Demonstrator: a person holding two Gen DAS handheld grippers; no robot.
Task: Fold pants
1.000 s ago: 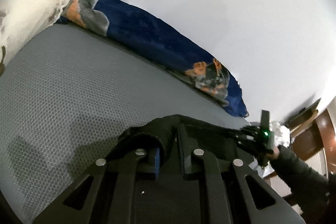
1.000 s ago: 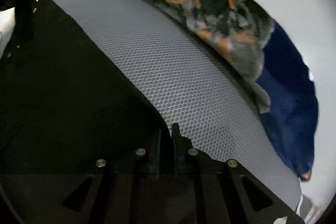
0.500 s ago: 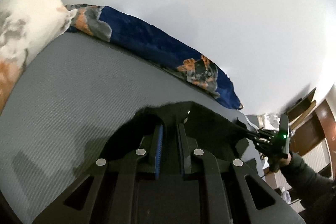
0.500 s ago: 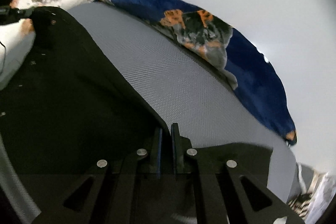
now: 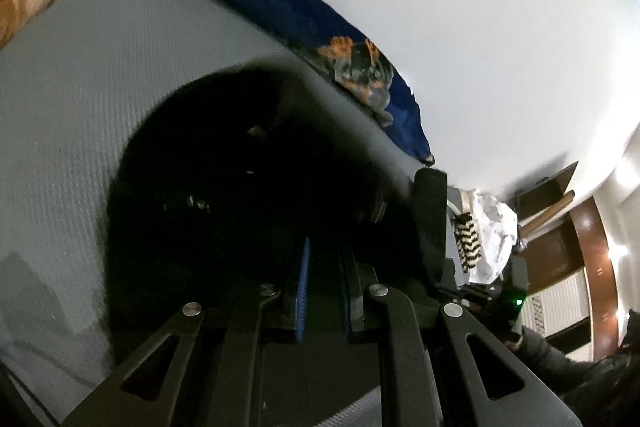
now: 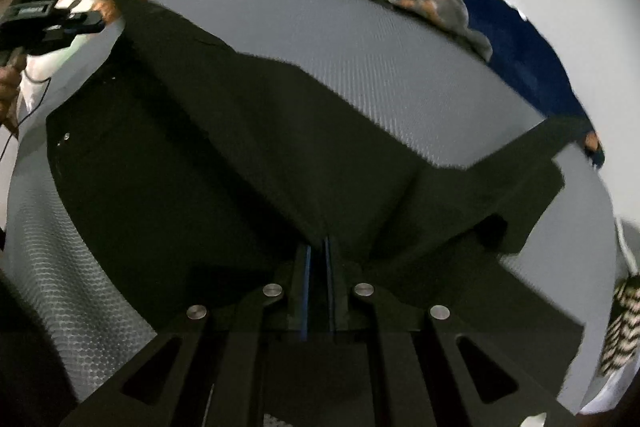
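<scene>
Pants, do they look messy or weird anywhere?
A bit. The black pants hang stretched between the left gripper and the right gripper, and one end flops crookedly on the grey bed. Nothing looks torn.

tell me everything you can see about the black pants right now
The black pants are plain, matte, soft-looking cloth, with small metal studs near one edge. They are partly lifted off the grey textured mattress, stretched between the two grippers. The right gripper is shut on a pinched fold; the left gripper, seen at upper left, is shut on another edge. A flap hangs out to the right, and the lower layer lies on the mattress.
</scene>
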